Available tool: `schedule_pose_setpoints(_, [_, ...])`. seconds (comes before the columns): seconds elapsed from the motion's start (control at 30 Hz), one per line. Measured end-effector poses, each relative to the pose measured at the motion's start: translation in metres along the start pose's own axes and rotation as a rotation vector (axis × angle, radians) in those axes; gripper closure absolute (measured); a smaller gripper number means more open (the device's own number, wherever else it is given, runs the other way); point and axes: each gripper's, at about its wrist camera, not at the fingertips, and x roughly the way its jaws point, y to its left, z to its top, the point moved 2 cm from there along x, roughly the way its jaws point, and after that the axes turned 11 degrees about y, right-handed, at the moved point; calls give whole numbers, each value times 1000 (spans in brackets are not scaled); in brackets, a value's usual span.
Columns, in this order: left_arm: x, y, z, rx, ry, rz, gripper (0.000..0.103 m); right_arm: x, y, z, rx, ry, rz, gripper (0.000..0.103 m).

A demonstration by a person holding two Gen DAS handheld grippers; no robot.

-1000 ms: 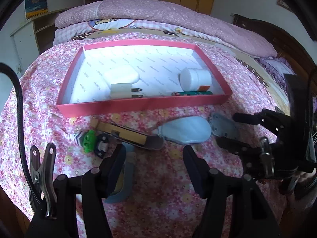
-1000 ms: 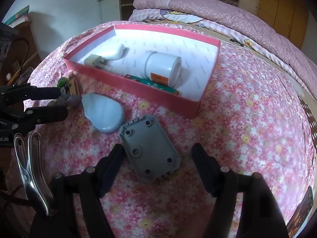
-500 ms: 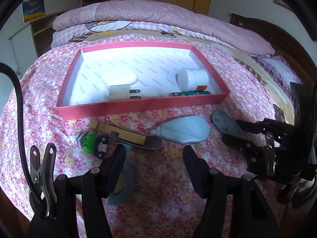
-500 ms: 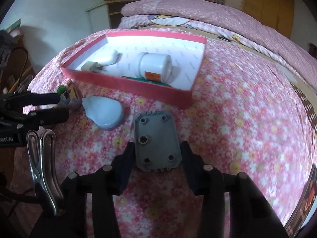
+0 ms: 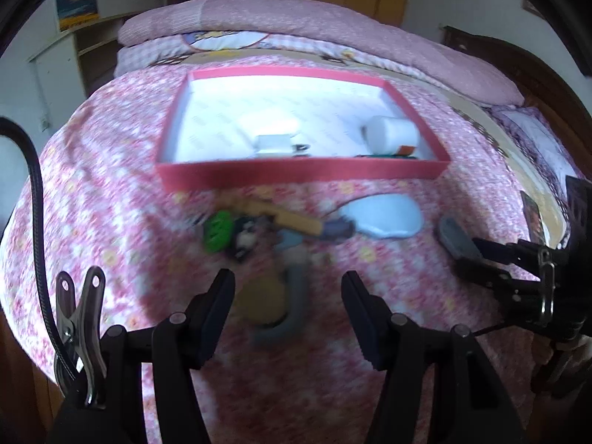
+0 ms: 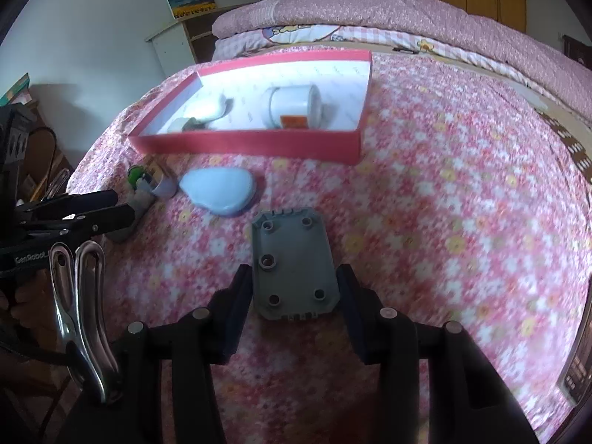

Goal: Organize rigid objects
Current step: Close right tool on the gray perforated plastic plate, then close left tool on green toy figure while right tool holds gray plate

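Note:
My right gripper (image 6: 294,292) is shut on a grey plastic plate (image 6: 294,262) with round studs, held just above the flowered bedspread; the plate also shows in the left wrist view (image 5: 457,238). My left gripper (image 5: 288,296) is open and empty over a blurred blue-and-yellow object (image 5: 277,296). A red tray (image 5: 299,174) with a white lining holds a white charger (image 5: 275,144), a white jar (image 5: 392,133) and a green pen. A pale blue oval case (image 5: 384,218), a yellow-handled tool (image 5: 285,218) and a green piece (image 5: 218,231) lie in front of the tray.
The bed is covered by a pink flowered spread (image 6: 444,222) with folded pink quilts (image 5: 296,18) at the back. A white cupboard (image 5: 51,70) stands to the left. A dark wooden headboard (image 5: 536,74) is on the right.
My right gripper closed on the grey plate and lifted it slightly. My left gripper moved forward over the blue-and-yellow object; its view is blurred by motion.

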Motion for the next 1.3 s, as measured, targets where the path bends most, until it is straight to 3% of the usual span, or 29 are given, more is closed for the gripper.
schedule_pose_setpoints(0.17, [4, 9, -7, -29, 11, -12, 42, 1, 10, -4, -26, 0, -33, 56])
schedule_pose_setpoints(0.37, [3, 0, -8, 10, -11, -3, 48, 2, 12, -7, -32, -8, -41, 56])
schedule_pose_setpoints(0.73, [-3, 42, 1, -109, -43, 39, 52, 2, 12, -6, -25, -15, -34, 56])
schedule_pose_setpoints(1.0, [11, 35, 21, -20, -59, 103, 51, 2, 11, -6, -21, -15, -33, 55])
schedule_pose_setpoints(1.3, [25, 29, 28, 31, -52, 102, 47, 2, 10, -6, -21, -19, -35, 55])
